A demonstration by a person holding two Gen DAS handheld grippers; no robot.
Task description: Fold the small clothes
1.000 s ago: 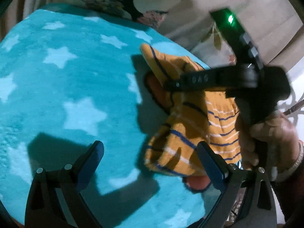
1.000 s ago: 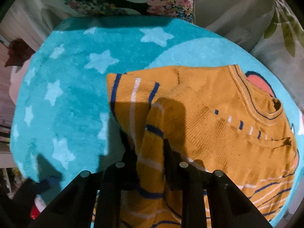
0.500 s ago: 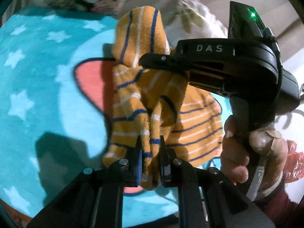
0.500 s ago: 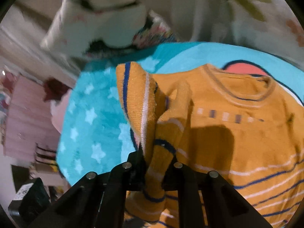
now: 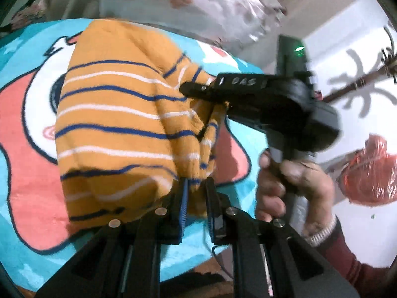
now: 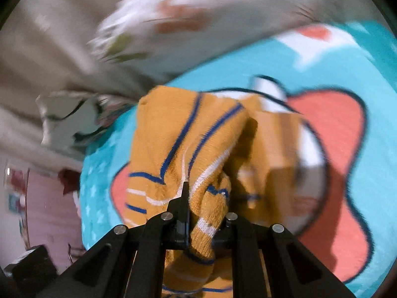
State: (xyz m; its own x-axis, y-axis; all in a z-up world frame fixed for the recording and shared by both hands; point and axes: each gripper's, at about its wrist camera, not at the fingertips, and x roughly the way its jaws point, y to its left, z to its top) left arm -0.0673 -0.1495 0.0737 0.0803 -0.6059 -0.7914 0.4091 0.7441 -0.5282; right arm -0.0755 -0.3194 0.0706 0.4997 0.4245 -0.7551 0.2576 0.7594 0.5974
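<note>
Here, two claws lift a striped orange sweater (image 5: pixel 119 114).
Left claw (image 5: pixel 196 198) and right claw (image 6: pixel 206 213) each clamp its knit above a turquoise blanket (image 5: pixel 22 149).

Setting: a home, probably a bedroom. A plush teal blanket (image 5: pixel 235 57) with stars and a cartoon figure covers a bed. Floral bedding (image 6: pixel 173 17) lies at its far side. A red plastic bag (image 5: pixel 369 173) hangs at right against a white wall (image 5: pixel 352 37).
</note>
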